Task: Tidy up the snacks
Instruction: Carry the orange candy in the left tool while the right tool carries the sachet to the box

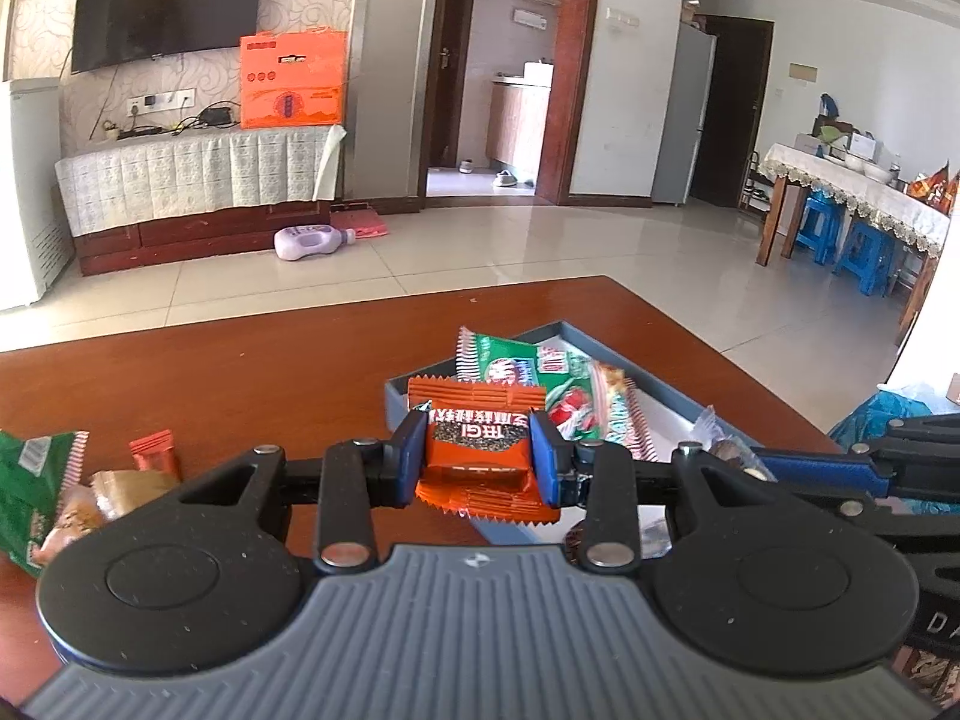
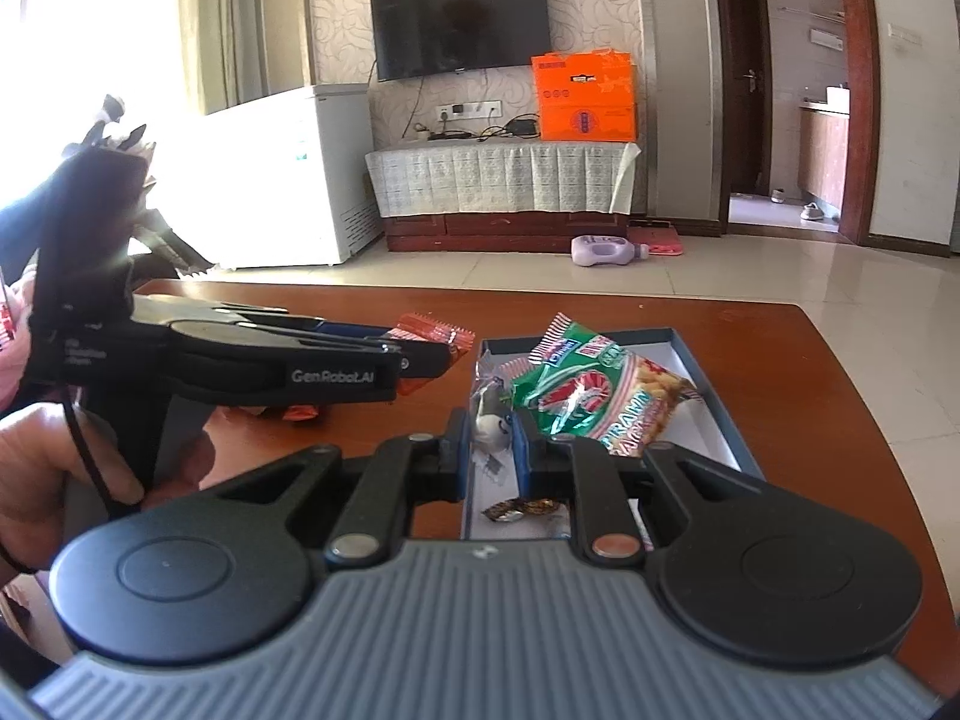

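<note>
Two grips: both hand-held grippers carry a snack at the same time, each near the tray.
Left hand-held gripper [image 1: 480,456]: its blue pads are clamped on the short sides of an orange snack packet [image 1: 477,450], which hangs clear of the bench [image 1: 240,384] just at the near-left corner of the tray.
Right hand-held gripper [image 2: 493,447]: its jaws are pressed together on a small clear-wrapped sweet [image 2: 492,429], held over the near-left part of the tray.
Tray [image 2: 720,420]: a shallow blue-walled box with a pale floor, near the right edge of the bench; it already holds a green prawn-cracker bag [image 2: 591,396] and a foil-wrapped sweet [image 2: 519,509].
Loose snacks: a green packet [image 1: 30,480], a brown wrapped sweet [image 1: 120,495] and a small orange packet [image 1: 155,450] lie near the left edge of the bench.
Orange packet axis: its long axis runs away from the left camera, crimped ends near and far, printed face up and roughly level.
Clear sweet axis: it stands roughly upright between the pads, its twisted end pointing up.
Doing the step well: I judge the step to be placing. Carry the orange packet past the tray's near wall to a bare patch of floor beside the green bag, lower it flat, then let go; keep the two grippers from crossing.
</note>
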{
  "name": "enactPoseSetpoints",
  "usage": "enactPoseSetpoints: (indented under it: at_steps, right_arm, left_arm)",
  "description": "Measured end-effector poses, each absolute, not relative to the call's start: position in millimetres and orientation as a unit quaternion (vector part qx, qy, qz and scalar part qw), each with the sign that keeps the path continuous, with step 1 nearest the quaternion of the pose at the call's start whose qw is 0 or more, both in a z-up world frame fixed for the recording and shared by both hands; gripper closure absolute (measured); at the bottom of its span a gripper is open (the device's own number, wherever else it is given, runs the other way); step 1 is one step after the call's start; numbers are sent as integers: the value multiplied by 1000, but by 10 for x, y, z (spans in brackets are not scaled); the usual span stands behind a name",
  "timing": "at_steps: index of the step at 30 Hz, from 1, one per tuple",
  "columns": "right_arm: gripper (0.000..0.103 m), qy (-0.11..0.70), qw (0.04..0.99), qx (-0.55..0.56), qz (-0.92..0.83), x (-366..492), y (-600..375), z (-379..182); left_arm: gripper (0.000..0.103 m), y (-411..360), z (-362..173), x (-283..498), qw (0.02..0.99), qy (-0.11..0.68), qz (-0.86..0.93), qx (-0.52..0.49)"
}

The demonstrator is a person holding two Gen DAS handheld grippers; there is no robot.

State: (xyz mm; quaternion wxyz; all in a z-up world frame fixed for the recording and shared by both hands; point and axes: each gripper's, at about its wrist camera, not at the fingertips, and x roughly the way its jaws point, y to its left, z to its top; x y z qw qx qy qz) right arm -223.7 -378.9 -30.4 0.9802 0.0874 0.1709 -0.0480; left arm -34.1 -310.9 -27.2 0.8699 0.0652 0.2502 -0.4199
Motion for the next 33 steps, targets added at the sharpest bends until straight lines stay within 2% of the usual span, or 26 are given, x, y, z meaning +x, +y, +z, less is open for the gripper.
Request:
enactPoseSetpoints:
  at_steps: [16, 33]
  right_arm:
    - [86, 167, 976, 106, -89, -2545, -4035, -356]
    - [86, 184, 973, 113, -88, -2469, -4146, -444]
  left_arm:
    - [61, -3441, -256, -410, 859, 251, -442, 61]
    - [61, -3947, -450, -305, 846, 269, -454, 72]
